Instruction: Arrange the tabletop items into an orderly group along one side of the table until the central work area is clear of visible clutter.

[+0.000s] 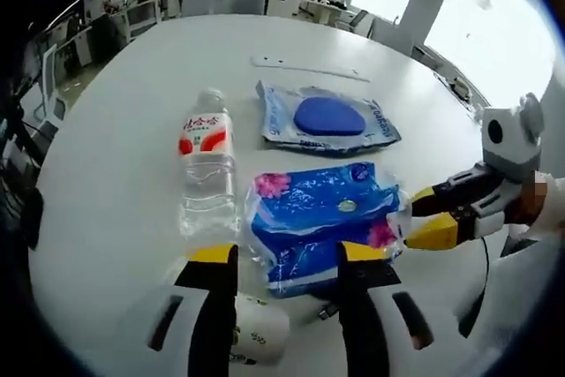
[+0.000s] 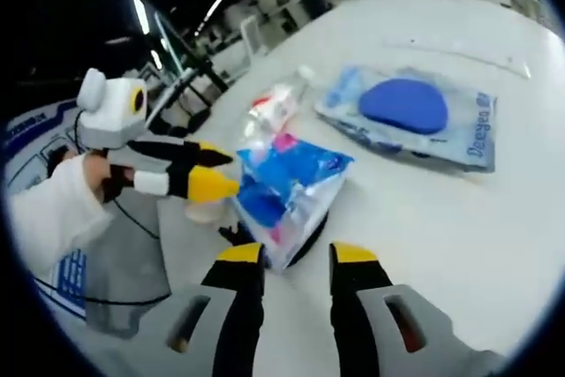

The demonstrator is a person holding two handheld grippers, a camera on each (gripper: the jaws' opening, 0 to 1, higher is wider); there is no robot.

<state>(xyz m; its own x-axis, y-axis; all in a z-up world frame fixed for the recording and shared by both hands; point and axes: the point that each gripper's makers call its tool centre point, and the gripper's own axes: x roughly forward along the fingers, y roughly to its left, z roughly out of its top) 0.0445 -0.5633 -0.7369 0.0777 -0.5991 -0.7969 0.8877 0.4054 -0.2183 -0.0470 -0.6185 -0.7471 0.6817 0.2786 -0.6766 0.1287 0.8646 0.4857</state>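
- Jaws of the left gripper (image 1: 288, 262) are standing parted over the near end of the blue tissue pack (image 1: 322, 218), with nothing clamped between them; a white paper cup (image 1: 258, 335) is lying on its side just below and between them.
- Jaws of the right gripper (image 2: 297, 258) are likewise spread apart, and the tissue pack (image 2: 287, 196) is sitting just beyond their tips, not yet between them.
- Seen from the left gripper view, the right gripper (image 1: 441, 218) is coming in from the right, its yellow tips touching or nearly touching the pack's right edge; whether they are pinching the wrapper, I cannot tell. My reading is that both tools are closing on the pack to square it up or shift it toward one side.
- Beside the pack on its left, a clear water bottle (image 1: 207, 174) is lying flat, cap pointing far.
- Farther off, a packet with a blue oval pad (image 1: 327, 119) is lying flat, and beyond it a thin strip (image 1: 309, 68) is resting on the white round table (image 1: 115, 174).
- Everything is sitting mid-table, so the tidying looks barely begun.
- Looking from the right gripper view, the left gripper (image 2: 199, 174) is entering from the left with a gloved hand (image 2: 53, 209) behind it, and the pack is appearing puffed and raised at one end, which the left gripper view flattens; the left gripper view gives the cup plainly.
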